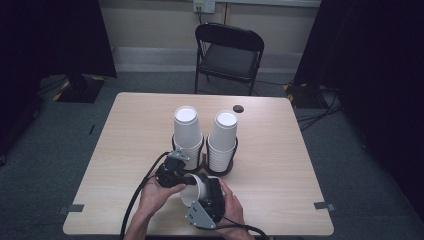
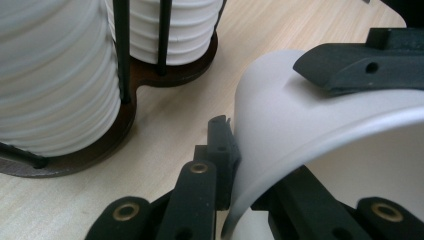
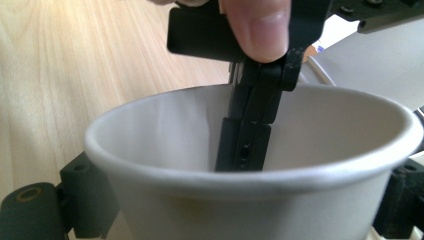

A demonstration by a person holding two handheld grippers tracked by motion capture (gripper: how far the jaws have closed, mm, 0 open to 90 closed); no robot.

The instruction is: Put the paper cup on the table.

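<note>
A single white paper cup (image 1: 191, 195) lies tilted on its side over the table's front centre, between both grippers. My left gripper (image 1: 192, 181) is shut on the cup's wall at the rim (image 2: 300, 120). One of its fingers (image 3: 245, 145) reaches inside the cup (image 3: 250, 200) and the other stays outside. My right gripper (image 1: 202, 189) comes from below with its jaws wide apart on either side of the cup's body. One of its fingers (image 2: 360, 70) lies along the cup's outer wall. Two tall stacks of white cups (image 1: 187, 131) (image 1: 223, 137) stand in a dark wire holder (image 1: 220, 171) just behind.
The holder's brown base (image 2: 175, 75) sits close to the left of the held cup. A small black disc (image 1: 238, 108) lies near the table's far edge. A black folding chair (image 1: 227, 52) stands beyond the table. The table's front edge (image 1: 280, 234) runs just under the hands.
</note>
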